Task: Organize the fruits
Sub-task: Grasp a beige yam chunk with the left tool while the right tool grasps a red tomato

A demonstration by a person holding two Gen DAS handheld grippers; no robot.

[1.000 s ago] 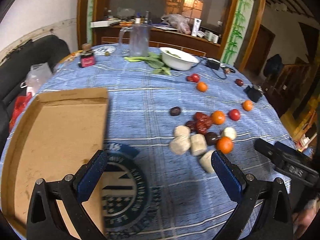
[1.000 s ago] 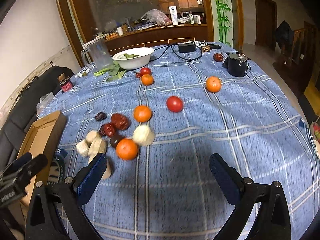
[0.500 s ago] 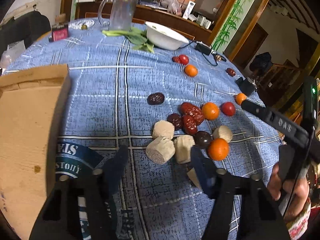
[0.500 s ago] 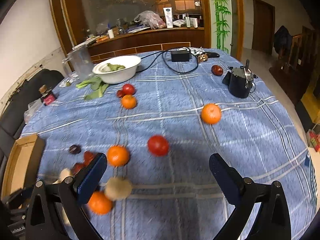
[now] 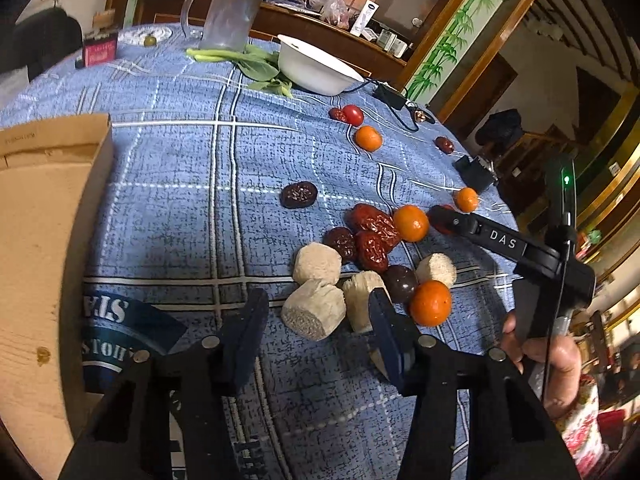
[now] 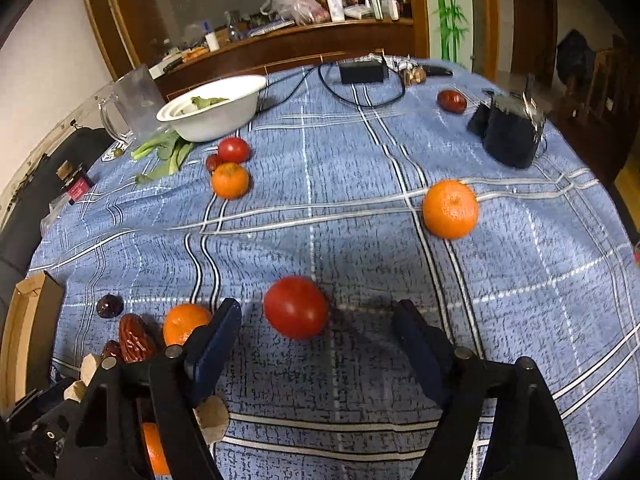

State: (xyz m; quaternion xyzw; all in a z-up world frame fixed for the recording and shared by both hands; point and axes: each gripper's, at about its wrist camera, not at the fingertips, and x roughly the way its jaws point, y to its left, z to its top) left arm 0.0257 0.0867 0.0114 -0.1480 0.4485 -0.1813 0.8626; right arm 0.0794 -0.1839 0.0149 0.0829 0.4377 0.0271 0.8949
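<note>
Fruits lie scattered on a blue plaid tablecloth. In the left wrist view my left gripper (image 5: 316,324) is open, its jaws either side of a beige cut chunk (image 5: 314,310) in a cluster of beige chunks, red dates (image 5: 372,236), a dark plum (image 5: 400,283) and oranges (image 5: 430,303). In the right wrist view my right gripper (image 6: 318,336) is open around a red tomato (image 6: 296,307), not touching it. An orange (image 6: 450,209) lies farther right. The right gripper also shows in the left wrist view (image 5: 492,240).
A cardboard box (image 5: 40,240) lies at the left. A white bowl (image 6: 212,106) with greens, a glass jug (image 5: 228,12), a black adapter with cable (image 6: 362,72) and a black object (image 6: 510,134) stand toward the far edge. Another tomato (image 6: 234,150) and orange (image 6: 230,180) lie near the bowl.
My left gripper moved right from the box to the beige chunks and its jaws narrowed. My right gripper moved forward and now brackets the red tomato.
</note>
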